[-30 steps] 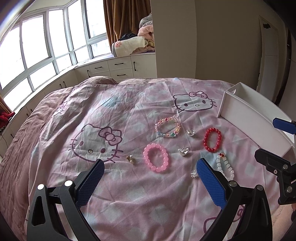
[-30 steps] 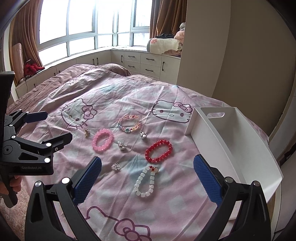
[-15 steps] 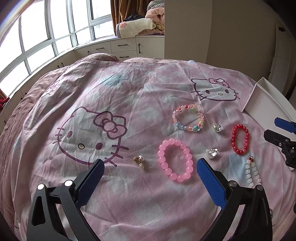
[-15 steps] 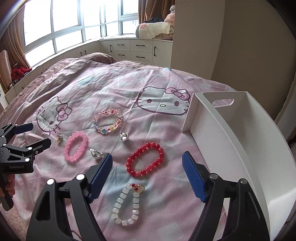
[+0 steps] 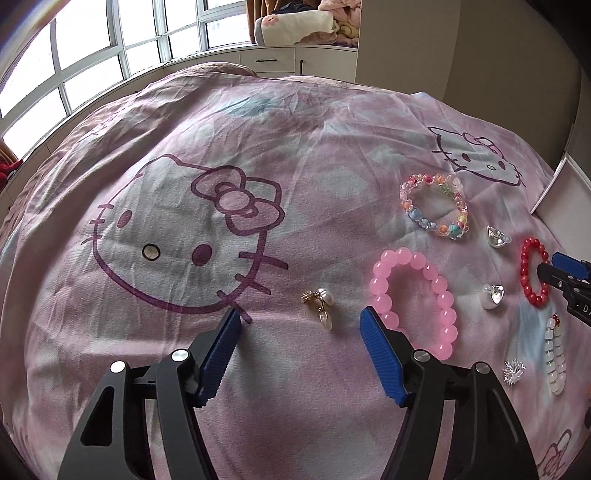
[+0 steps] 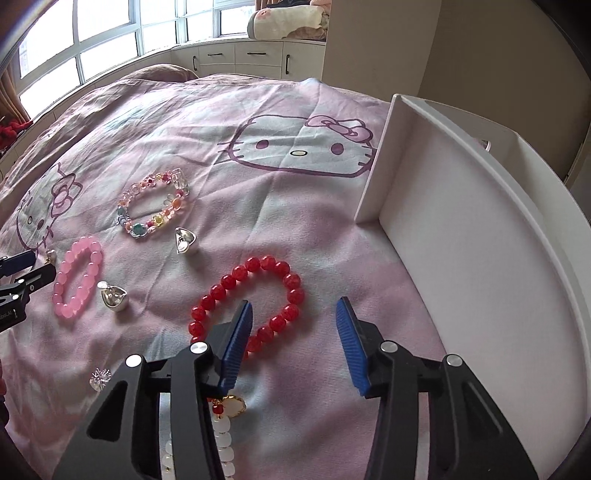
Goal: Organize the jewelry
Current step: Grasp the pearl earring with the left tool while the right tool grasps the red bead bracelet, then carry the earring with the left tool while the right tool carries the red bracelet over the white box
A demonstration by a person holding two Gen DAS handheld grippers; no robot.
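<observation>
Right wrist view, tray: I see the white plastic tray on the pink cat-print bedspread.
Right gripper: jaws spread, my left finger over the red bead bracelet.
Left gripper: released, low before the small pearl-and-gold earring; pink bead bracelet beside.

Pink cat-print bedspread, red bracelet, pink bracelet, white tray, blue-padded fingers.

A wide bed under a pink cat-print cover fills the room. Daylight pours through a curved bay window; white drawers run beneath it, folded blankets piled above, beside a beige wall.
</observation>
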